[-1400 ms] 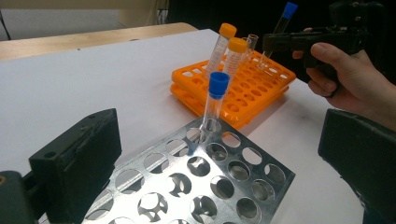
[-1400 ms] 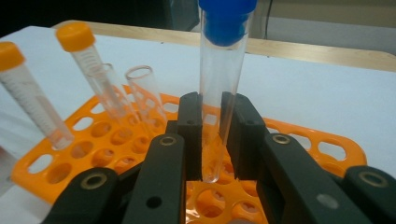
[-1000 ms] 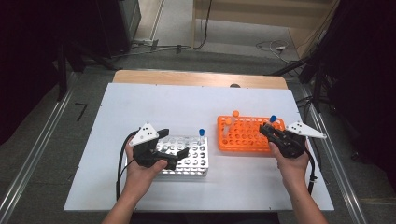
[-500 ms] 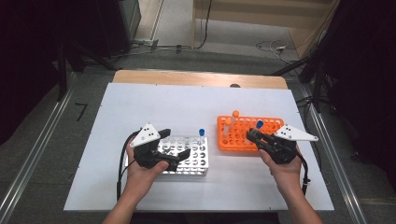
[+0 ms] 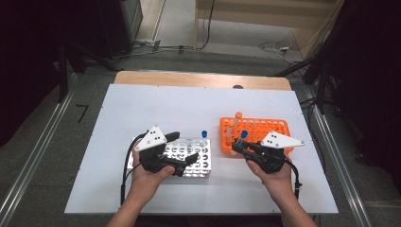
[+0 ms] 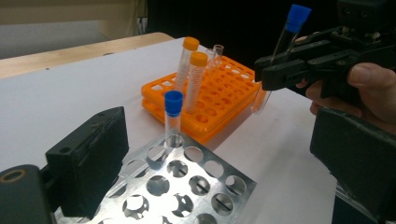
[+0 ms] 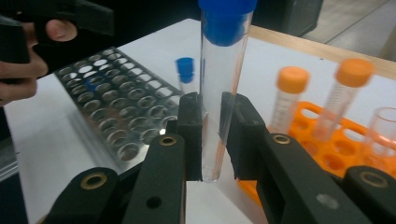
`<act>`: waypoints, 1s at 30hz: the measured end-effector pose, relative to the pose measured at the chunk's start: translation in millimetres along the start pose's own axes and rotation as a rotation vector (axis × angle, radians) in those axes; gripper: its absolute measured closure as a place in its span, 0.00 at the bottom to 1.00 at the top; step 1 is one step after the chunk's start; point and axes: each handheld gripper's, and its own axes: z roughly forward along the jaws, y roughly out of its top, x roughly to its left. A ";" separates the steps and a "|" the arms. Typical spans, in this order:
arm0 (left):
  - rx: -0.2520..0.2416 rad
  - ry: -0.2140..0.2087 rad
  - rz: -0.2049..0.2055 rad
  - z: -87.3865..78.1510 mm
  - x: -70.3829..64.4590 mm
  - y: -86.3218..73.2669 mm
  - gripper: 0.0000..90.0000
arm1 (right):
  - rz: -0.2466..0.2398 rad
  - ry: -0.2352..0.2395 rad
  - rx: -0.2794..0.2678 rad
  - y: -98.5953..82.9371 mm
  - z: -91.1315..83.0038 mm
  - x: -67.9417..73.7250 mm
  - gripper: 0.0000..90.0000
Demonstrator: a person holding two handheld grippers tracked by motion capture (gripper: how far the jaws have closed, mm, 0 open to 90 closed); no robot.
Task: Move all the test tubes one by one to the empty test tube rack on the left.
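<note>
Tongs in the right hand [image 7: 212, 140] are clamped on a blue-capped tube [image 7: 219, 88], held upright above the table between the two racks. An orange rack [image 5: 265, 130] with orange-capped tubes [image 6: 196, 79] stands just behind them. The left tongs [image 5: 182, 163] are spread wide over a metal rack [image 5: 201, 158], where another blue-capped tube [image 6: 173, 116] stands ahead. Everything rests on a white table [image 5: 165, 109]; grey floor and cables lie beyond.

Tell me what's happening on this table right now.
A person works with two handheld grippers. The right gripper has its fingers clamped on a clear blue-capped tube, held in the air between the orange rack and the metal rack. The left gripper rests open on the metal rack, where another blue-capped tube stands. Two orange-capped tubes stand in the orange rack.
</note>
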 end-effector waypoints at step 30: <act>-0.001 -0.202 0.051 16.1 -33.0 4.6 0.66 | -0.083 0.230 0.076 4.2 30.1 63.7 0.83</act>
